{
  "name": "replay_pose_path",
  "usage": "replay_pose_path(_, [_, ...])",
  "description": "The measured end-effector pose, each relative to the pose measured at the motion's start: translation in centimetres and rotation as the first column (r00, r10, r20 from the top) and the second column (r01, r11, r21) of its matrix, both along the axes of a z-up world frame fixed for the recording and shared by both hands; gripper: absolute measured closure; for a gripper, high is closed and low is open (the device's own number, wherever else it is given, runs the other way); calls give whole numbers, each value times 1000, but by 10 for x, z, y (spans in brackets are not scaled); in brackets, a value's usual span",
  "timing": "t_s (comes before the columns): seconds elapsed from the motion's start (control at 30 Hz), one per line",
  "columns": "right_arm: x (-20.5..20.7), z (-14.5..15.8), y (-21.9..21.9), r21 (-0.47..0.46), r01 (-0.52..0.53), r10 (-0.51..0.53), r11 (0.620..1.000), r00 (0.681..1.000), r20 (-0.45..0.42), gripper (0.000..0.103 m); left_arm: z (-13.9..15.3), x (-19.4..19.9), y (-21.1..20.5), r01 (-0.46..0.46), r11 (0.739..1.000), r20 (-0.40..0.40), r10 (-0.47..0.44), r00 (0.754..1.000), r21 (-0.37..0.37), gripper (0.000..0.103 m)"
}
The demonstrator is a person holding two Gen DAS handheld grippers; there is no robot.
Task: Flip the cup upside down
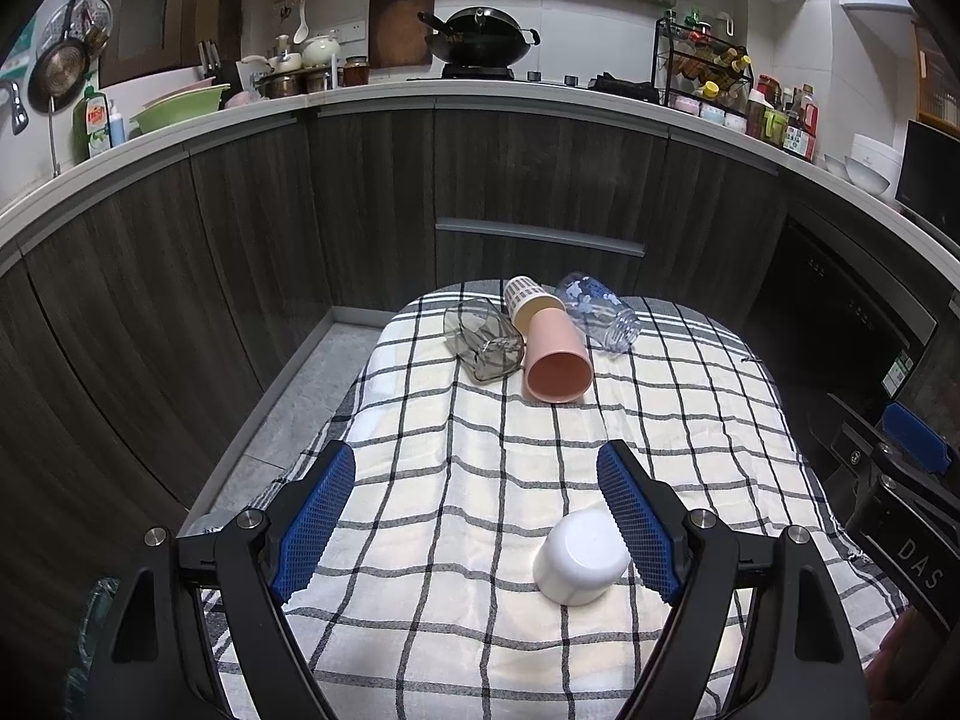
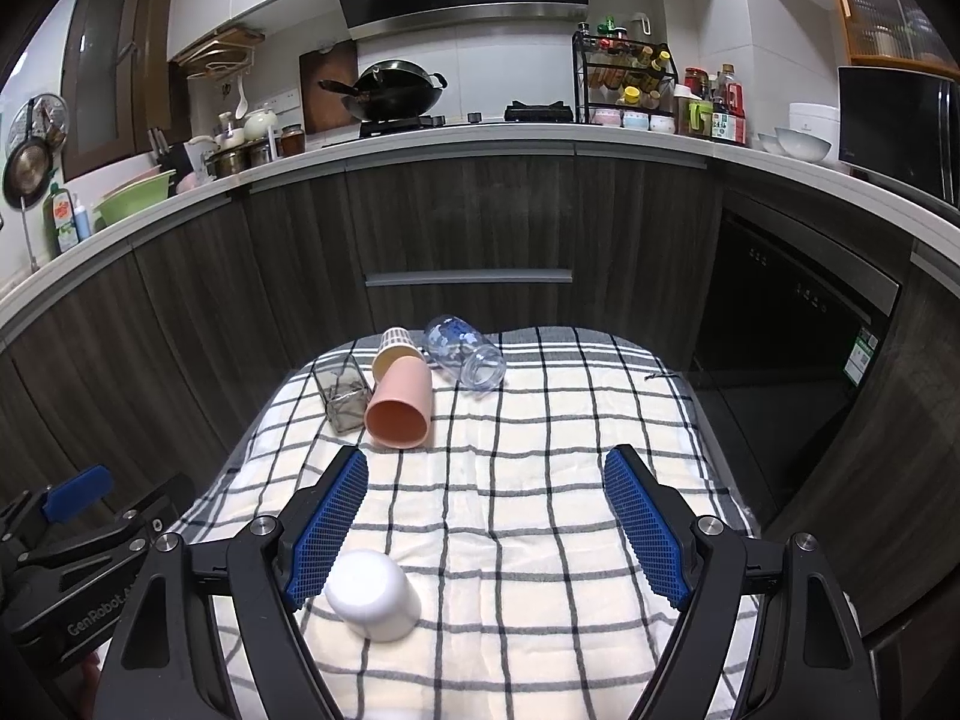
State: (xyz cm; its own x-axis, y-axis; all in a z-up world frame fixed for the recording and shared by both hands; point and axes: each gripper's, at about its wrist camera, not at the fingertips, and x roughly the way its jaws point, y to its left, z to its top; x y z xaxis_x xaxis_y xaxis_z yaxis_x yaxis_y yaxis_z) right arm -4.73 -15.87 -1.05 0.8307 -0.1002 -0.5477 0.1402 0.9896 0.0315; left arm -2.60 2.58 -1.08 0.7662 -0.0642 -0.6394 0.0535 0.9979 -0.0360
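Desk [image 1: 690, 420]: covered by a cream cloth [image 2: 540, 480] with a dark check, set before dark wood cabinets.

Clear bottle [image 1: 597, 312], blue print: lies on its side at the far end of the desk, mouth toward the near right; nothing visible inside.

Pink cup [image 1: 555, 363]: on its side just left of the bottle, open mouth facing near; interior bare.

Smoky square tumbler [image 1: 483, 336]: on its side, touching the pink cup's left flank; contents cannot be told through the tinted wall.

Cream cup [image 1: 528, 299], gridded base: on its side behind the pink cup, mouth against the pink cup's base; interior hidden.

White cup [image 1: 581, 557]: stands mouth-down on the cloth at the near end, closed base up, well apart from the far cluster.

Left tongs [image 1: 477, 519]: spread wide, holding nothing. In the left wrist view the white cup sits just inside the right-hand blue pad [image 1: 639, 525], close beside it; contact cannot be told.

Right tongs [image 2: 486, 522]: spread wide, holding nothing. In the right wrist view the white cup [image 2: 373, 595] sits beside the near end of the left-hand blue pad [image 2: 327, 525], partly behind it; contact cannot be told.

Both tongs hover above the near end of the cloth, side by side, the white cup between them.
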Motion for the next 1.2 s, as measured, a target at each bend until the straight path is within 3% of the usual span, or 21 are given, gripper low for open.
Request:
replay_pose_path(0.73, [0, 0, 1, 0, -2, 2, 1000, 1000, 0, 22, -4, 4, 4, -10, 1000, -37, 10, 999, -16, 20])
replay_pose_path(1.2, [-1, 0, 1, 2, -1, 1, 1000, 1000, -1, 22, -6, 4, 1, -24, 1000, -35, 25, 999, 14, 19])
